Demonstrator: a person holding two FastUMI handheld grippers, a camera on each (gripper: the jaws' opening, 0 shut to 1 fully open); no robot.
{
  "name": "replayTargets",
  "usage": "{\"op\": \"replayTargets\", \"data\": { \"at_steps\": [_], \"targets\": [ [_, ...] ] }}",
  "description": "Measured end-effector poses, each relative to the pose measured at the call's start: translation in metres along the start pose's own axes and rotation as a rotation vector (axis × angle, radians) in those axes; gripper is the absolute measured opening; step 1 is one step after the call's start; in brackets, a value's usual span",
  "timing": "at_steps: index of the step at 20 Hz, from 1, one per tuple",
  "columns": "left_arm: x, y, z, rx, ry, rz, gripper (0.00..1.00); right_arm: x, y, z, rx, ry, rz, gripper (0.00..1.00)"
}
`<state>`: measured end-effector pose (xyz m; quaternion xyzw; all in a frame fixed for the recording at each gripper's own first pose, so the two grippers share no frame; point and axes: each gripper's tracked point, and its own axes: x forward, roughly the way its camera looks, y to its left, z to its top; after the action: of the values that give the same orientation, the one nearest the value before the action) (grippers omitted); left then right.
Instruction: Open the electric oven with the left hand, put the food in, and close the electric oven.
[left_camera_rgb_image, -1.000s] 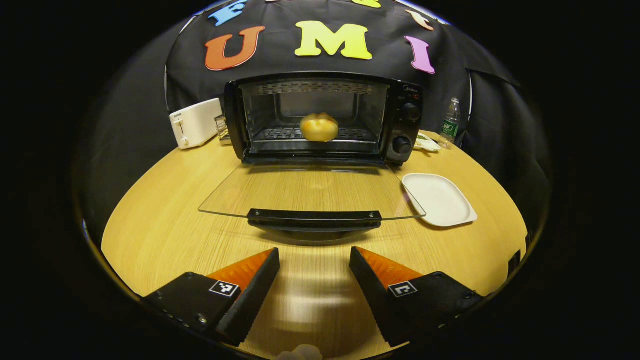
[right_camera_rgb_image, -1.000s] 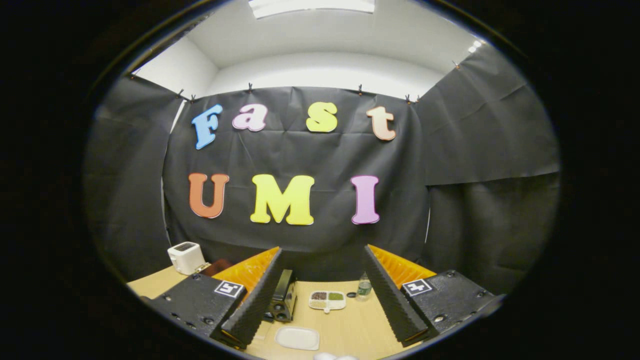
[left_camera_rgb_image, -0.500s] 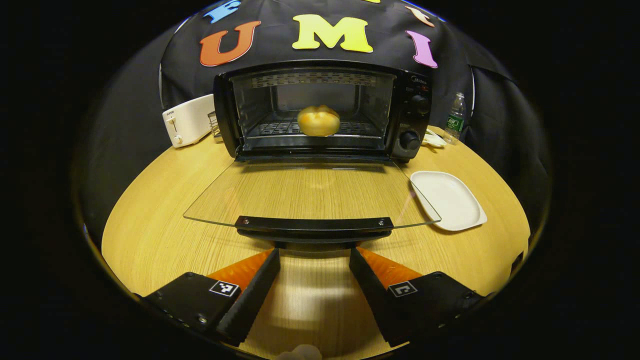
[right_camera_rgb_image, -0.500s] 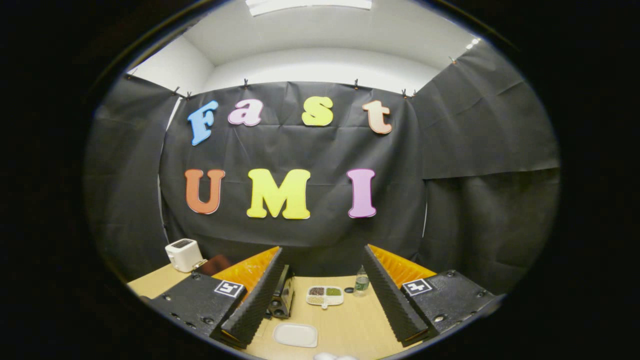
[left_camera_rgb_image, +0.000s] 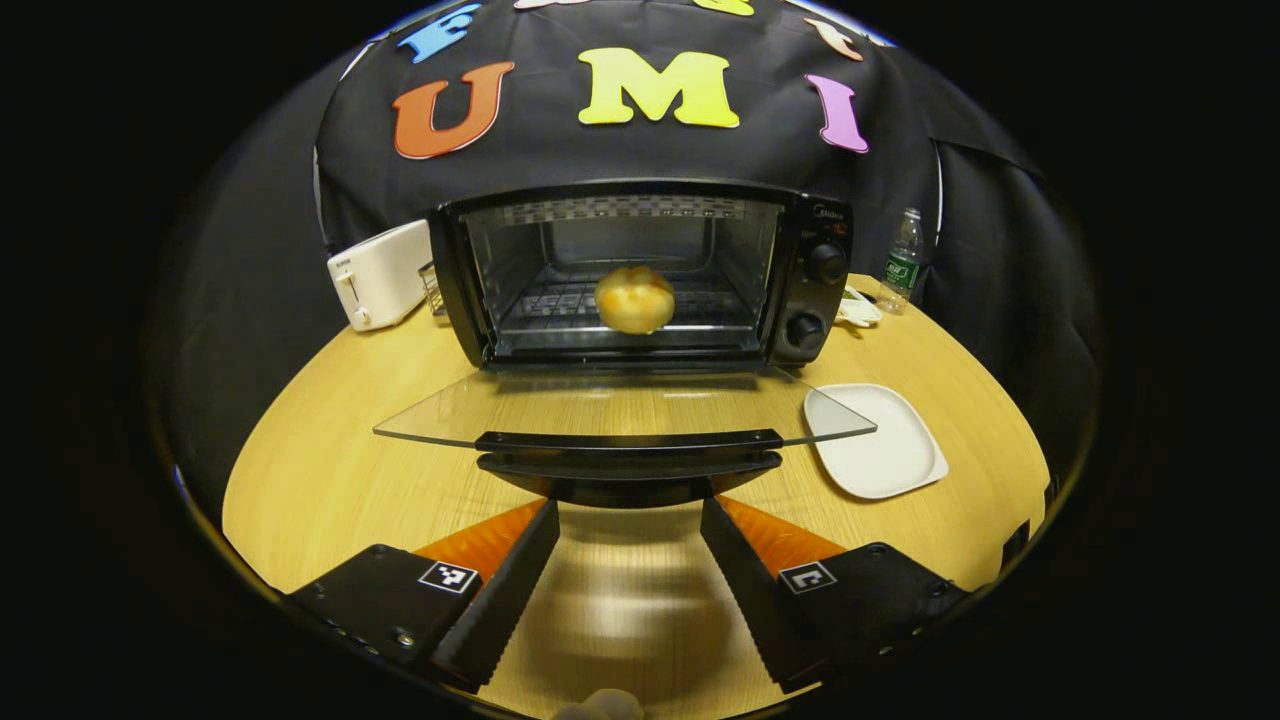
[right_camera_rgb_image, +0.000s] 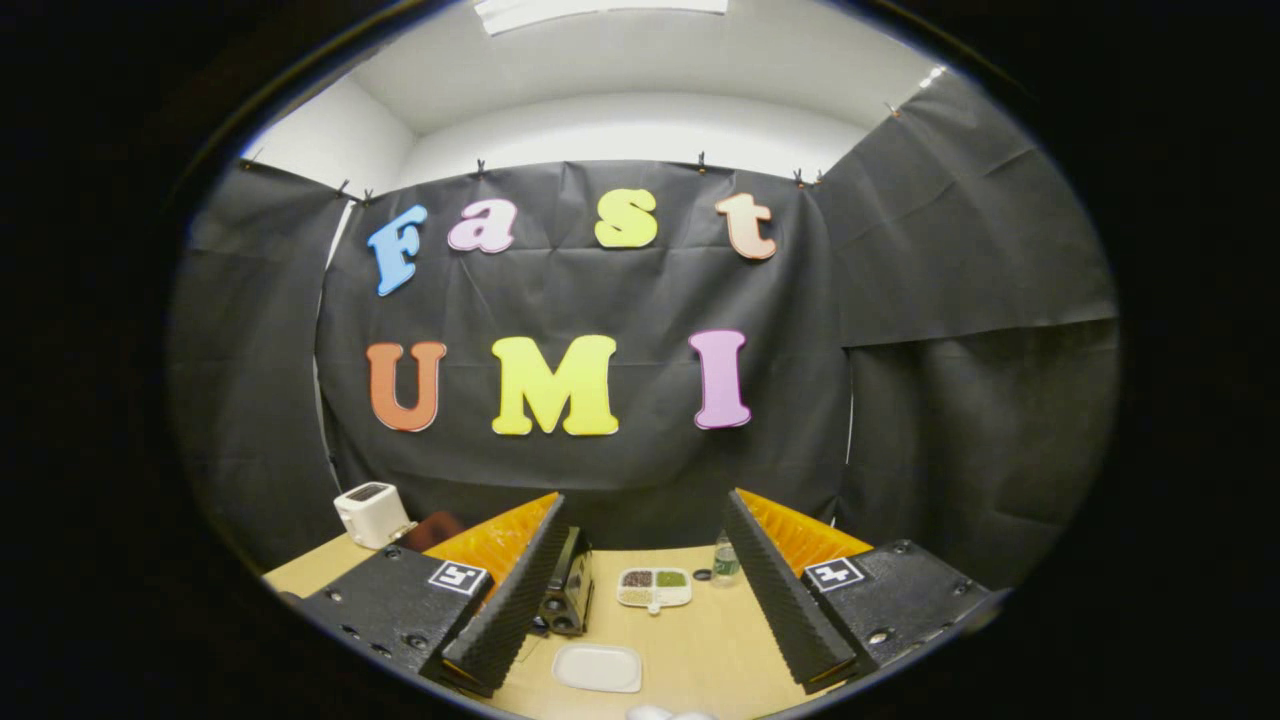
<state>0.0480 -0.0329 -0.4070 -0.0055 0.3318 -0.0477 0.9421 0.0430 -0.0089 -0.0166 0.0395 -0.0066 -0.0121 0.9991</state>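
Now the left gripper (left_camera_rgb_image: 628, 545), spread and empty, sits just below the door (left_camera_rgb_image: 625, 410) handle (left_camera_rgb_image: 628, 440), which runs crosswise ahead.

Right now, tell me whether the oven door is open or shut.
Open: the glass door lies folded down flat before the oven, whose cavity shows the bun on the rack.

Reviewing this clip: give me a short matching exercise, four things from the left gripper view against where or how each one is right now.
Things:
1. bun
2. oven door
3. white plate
4. left claw

States:
A. bare, on the table right of the door
B. open, just short of the door handle
C. on the oven rack
D. folded down flat

Pairs: 1-C, 2-D, 3-A, 4-B
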Motion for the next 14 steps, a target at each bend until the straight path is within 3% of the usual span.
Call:
{"op": "replayTargets", "data": {
  "at_steps": [8,9,10,11,14],
  "targets": [
    [-0.002,0.0,0.051,0.012,-0.06,0.007,0.94,-0.002,-0.011,-0.004,0.029,0.014,-0.014,0.99],
    [0.0,0.0,0.057,0.013,-0.066,0.005,0.94,-0.002,-0.012,-0.004,0.031,0.013,-0.017,0.96],
    [0.001,0.0,0.064,0.015,-0.075,0.006,0.94,-0.001,-0.014,-0.005,0.033,0.015,-0.019,1.0],
    [0.002,0.002,0.071,0.017,-0.085,0.007,0.94,-0.001,-0.014,-0.006,0.035,0.017,-0.02,0.96],
    [0.006,0.002,0.083,0.026,-0.099,0.008,0.94,-0.001,-0.016,-0.008,0.041,0.023,-0.023,1.0]
  ]
}}
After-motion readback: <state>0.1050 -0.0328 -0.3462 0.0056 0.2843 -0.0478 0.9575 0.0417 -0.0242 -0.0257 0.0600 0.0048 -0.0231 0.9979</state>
